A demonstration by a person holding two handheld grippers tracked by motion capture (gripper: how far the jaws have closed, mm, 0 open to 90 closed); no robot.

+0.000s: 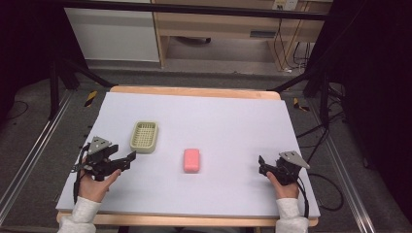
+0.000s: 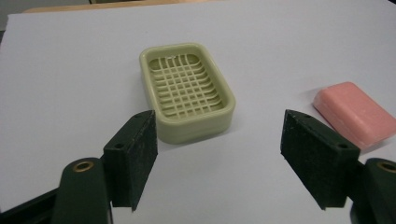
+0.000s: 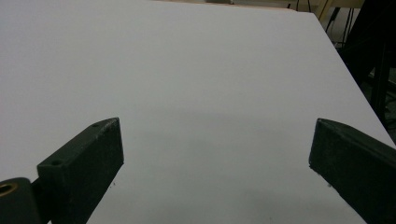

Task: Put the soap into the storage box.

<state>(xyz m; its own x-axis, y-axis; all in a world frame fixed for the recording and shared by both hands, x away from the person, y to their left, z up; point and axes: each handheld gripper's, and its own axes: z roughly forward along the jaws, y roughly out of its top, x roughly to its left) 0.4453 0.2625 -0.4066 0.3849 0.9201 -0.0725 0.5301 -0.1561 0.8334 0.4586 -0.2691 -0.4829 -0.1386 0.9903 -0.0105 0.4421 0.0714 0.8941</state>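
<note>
We see a white table (image 1: 233,116) amid dark flooring. Near the soap dish (image 1: 144,136), our left gripper (image 1: 127,160) gapes empty; beyond the pink soap (image 1: 192,159), our right gripper (image 1: 261,166) gapes empty too

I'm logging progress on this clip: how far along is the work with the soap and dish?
Nothing looks done yet. The pink soap bar lies on the white table, apart from the empty green soap dish. The left hand-held gripper and right hand-held gripper are both open, holding nothing. Any picking up or placing still lies ahead.
</note>
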